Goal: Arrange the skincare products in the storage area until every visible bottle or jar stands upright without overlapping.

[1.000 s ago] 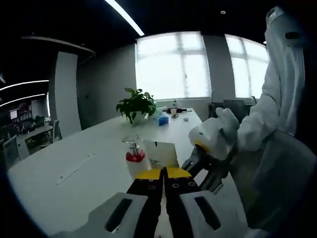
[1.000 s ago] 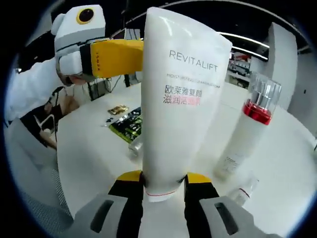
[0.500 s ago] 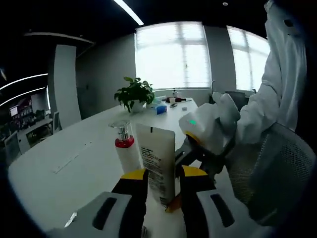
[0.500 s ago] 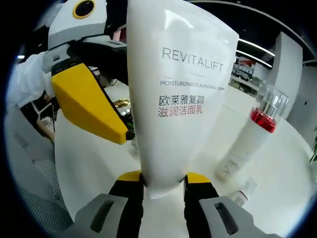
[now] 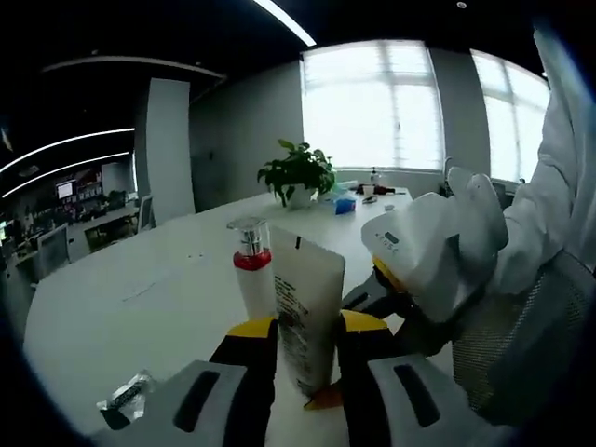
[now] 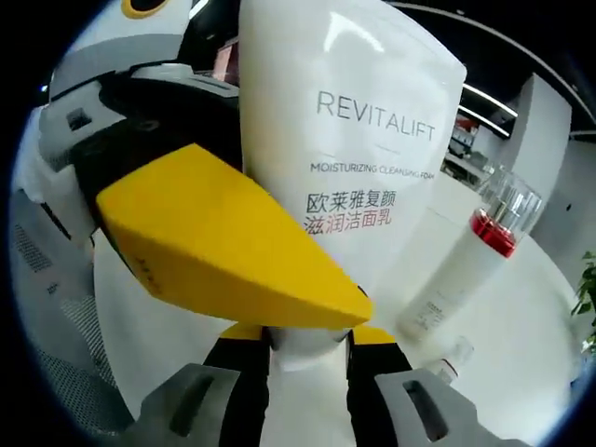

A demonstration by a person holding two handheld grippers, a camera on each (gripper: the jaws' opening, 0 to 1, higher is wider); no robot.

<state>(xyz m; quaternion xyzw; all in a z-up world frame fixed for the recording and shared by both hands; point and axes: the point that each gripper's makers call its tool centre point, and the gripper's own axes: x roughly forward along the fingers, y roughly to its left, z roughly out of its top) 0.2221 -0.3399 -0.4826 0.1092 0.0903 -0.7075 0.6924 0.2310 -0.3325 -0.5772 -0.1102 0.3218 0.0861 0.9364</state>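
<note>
A white REVITALIFT cleanser tube [image 6: 354, 140] stands upright, and my right gripper [image 6: 310, 340] is shut on its lower end. My left gripper [image 5: 308, 326] has its yellow jaws pressed on either side of the same tube [image 5: 307, 298], a little higher up. One yellow finger [image 6: 223, 242] of the left gripper lies across the tube's front in the right gripper view. A white pump bottle with a red collar and clear cap [image 5: 251, 279] stands upright on the white table [image 5: 140, 298], just behind the tube [image 6: 466, 270]. My right gripper's white body [image 5: 428, 256] shows close on the right.
A small clear vial [image 6: 453, 354] lies near the pump bottle's base. A crumpled sachet [image 5: 126, 396] rests at the table's near left. A potted plant [image 5: 298, 172] and small items sit at the far end. A person's white sleeve [image 5: 563, 186] and a mesh chair [image 5: 521, 345] are on the right.
The left gripper has come closer in the right gripper view, and its yellow finger now crosses the tube's lower front. The left gripper view has swung sideways. The tube stays held.
</note>
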